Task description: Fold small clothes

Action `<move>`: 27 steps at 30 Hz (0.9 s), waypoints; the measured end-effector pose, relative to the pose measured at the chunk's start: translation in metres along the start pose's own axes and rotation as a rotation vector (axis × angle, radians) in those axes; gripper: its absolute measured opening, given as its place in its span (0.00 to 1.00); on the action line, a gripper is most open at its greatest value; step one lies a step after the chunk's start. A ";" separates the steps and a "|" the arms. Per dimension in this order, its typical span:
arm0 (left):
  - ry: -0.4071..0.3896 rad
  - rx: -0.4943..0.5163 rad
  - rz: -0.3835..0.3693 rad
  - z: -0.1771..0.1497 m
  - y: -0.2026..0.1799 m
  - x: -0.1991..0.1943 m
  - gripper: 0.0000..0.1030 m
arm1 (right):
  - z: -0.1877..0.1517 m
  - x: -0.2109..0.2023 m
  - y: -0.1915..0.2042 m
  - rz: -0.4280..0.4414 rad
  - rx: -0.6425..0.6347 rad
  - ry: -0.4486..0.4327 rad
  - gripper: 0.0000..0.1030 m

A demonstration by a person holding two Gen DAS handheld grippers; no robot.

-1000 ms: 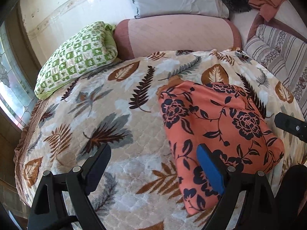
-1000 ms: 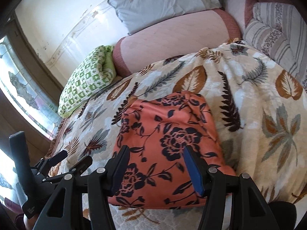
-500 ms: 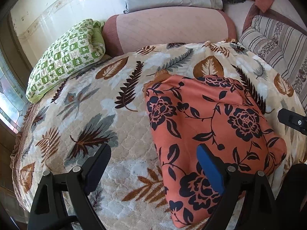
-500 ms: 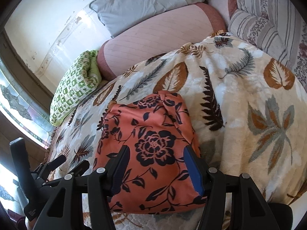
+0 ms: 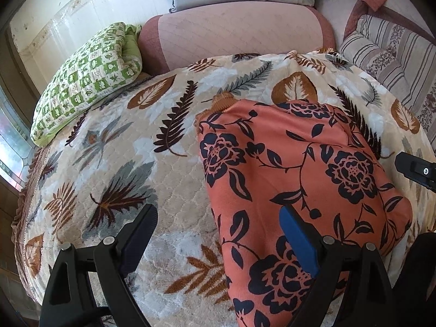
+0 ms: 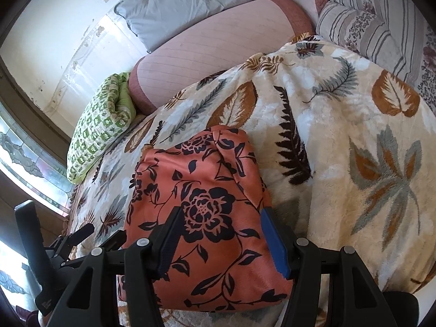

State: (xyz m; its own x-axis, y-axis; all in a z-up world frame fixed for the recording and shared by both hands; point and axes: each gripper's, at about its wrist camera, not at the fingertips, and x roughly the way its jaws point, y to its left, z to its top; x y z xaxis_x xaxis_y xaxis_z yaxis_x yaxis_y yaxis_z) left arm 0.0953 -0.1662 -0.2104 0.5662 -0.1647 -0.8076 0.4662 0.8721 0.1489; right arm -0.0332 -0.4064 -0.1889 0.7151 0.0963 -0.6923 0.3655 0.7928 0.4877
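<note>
Both grippers hover with jaws apart, gripping nothing: right gripper (image 6: 220, 234), just widened, over the floral garment (image 6: 201, 204); left gripper (image 5: 218, 234) straddling its edge, likely to fold

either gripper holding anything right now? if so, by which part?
Nothing is held. The left gripper and right gripper both hover open over the orange floral garment, which lies flat on the leaf-print blanket; their jaws do not pinch it.
</note>
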 end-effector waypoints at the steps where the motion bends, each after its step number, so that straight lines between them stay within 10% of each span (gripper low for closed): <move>1: 0.004 -0.001 -0.006 0.000 0.001 0.002 0.88 | 0.000 0.001 -0.002 0.008 0.008 0.003 0.66; 5: 0.031 -0.015 -0.066 0.000 0.003 0.010 0.88 | 0.004 0.009 -0.012 0.054 0.043 0.026 0.70; 13: 0.190 -0.084 -0.423 -0.006 0.013 0.043 0.88 | 0.009 0.049 -0.049 0.172 0.170 0.164 0.71; 27: 0.163 -0.075 -0.324 0.002 0.007 0.060 0.91 | 0.008 0.075 -0.049 0.139 0.152 0.203 0.71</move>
State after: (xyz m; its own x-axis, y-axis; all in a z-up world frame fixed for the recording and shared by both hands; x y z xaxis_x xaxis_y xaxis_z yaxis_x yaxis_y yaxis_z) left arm 0.1338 -0.1710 -0.2564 0.2795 -0.3675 -0.8870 0.5486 0.8193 -0.1666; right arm 0.0072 -0.4431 -0.2606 0.6364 0.3282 -0.6981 0.3686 0.6656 0.6489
